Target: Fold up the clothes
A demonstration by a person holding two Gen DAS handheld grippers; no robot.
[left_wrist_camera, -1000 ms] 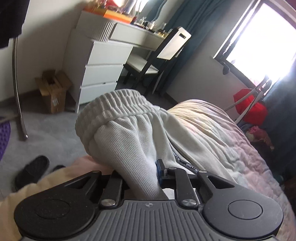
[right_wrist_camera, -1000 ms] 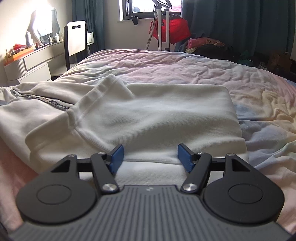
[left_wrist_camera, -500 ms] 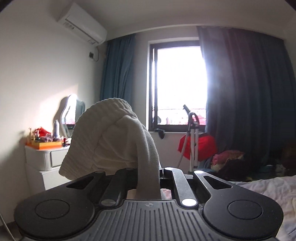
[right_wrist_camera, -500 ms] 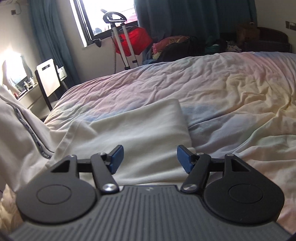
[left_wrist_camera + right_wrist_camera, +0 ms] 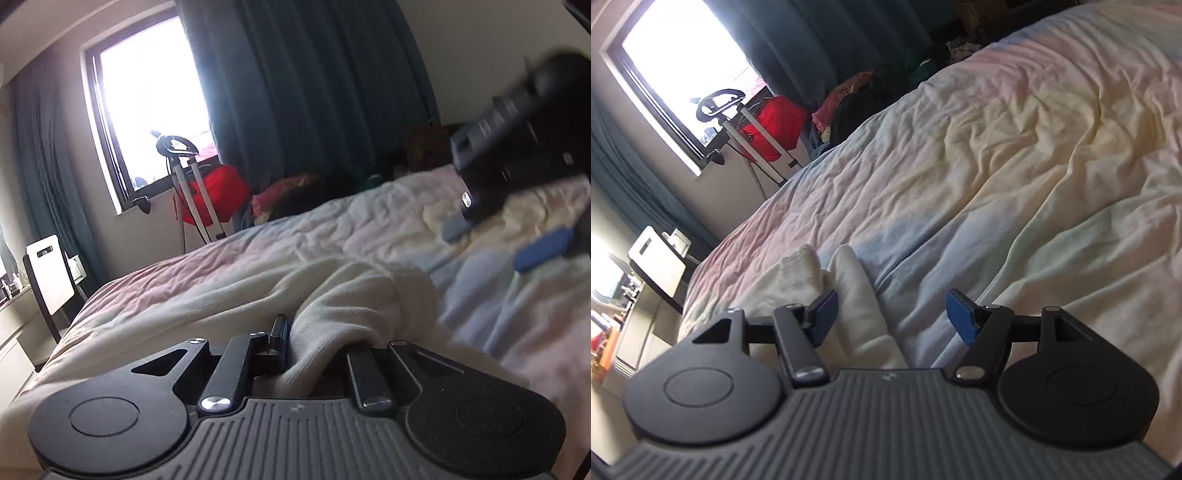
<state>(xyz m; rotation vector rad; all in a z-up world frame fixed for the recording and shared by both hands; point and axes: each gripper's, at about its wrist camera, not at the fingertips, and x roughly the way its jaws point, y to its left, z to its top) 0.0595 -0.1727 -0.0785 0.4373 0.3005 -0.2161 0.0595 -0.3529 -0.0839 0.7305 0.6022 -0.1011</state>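
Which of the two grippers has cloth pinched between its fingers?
The left gripper: its jaws, just opening, clamp the white garment. The right gripper stands open, gripping nothing.

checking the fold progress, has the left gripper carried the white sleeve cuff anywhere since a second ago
Yes. The left gripper, with the sleeve cuff between its opening jaws, swung from beside the dresser, across the window, down onto the bed.
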